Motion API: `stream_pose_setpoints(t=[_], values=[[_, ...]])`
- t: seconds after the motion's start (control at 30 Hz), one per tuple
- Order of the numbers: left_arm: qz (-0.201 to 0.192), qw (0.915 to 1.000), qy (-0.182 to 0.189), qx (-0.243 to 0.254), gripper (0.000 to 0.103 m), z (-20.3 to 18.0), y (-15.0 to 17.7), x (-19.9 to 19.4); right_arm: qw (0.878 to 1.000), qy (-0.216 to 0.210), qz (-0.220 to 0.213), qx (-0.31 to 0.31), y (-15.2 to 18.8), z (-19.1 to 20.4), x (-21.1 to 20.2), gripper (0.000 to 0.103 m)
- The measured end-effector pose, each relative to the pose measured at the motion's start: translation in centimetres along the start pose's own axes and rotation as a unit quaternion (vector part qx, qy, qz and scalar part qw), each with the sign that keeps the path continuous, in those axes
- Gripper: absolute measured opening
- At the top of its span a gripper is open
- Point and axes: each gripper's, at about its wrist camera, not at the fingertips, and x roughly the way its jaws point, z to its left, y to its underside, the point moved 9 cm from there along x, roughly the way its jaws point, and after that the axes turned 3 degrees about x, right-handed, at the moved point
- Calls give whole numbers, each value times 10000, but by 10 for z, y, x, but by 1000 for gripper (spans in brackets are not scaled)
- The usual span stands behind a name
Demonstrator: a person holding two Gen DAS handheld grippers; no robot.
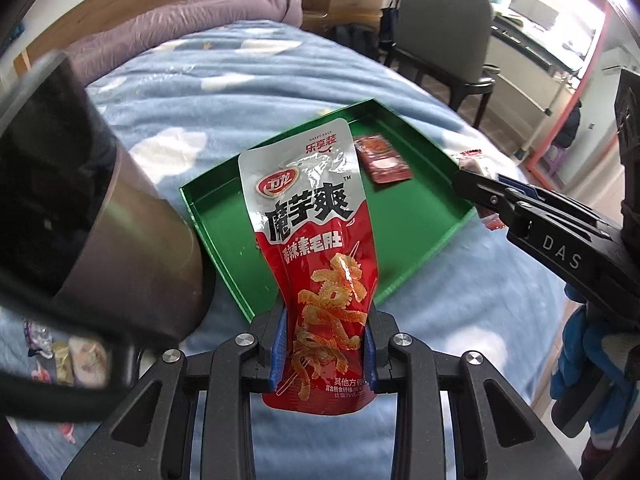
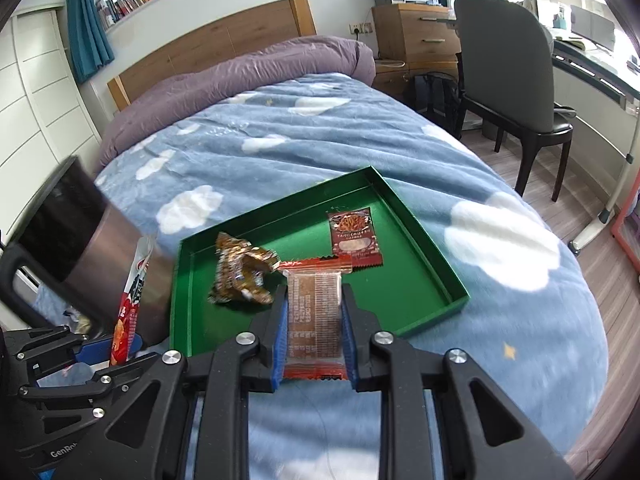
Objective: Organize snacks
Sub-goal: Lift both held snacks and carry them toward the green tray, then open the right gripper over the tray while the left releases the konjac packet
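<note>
Snacks were in both your grippers at this moment: your left gripper (image 1: 325,354) was clamped on the lower end of a tall red-and-silver konjac pouch (image 1: 312,232), which stood upright between the blue pads, and your right gripper (image 2: 314,344) was clamped on a flat clear-fronted packet (image 2: 315,312) with red crimped ends. Both were poised over the near edge of the green tray (image 2: 420,240), which lay on the blue cloud-print bedspread (image 2: 500,280). Inside the tray already lay a crumpled brown-and-gold wrapper (image 2: 240,276) and, further back, a small dark red sachet (image 2: 354,236). To my eye you were mid-delivery, carrying two more snacks in. The next move called for lowering each over bare green floor, clear of what lay there, then letting go. A blurred dark cylinder (image 1: 100,208) loomed at the left; I couldn't tell what it was
</note>
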Motion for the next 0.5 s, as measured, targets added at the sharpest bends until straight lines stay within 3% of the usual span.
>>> stream_pose_setpoints(t=[0.27, 0.5], values=[[464, 9980, 46, -437, 26, 16, 7, 55, 9990, 264, 370, -49, 2, -21, 59, 13], [588, 9958, 112, -696, 27, 20, 7, 85, 9978, 428, 500, -82, 8, -35, 86, 13]])
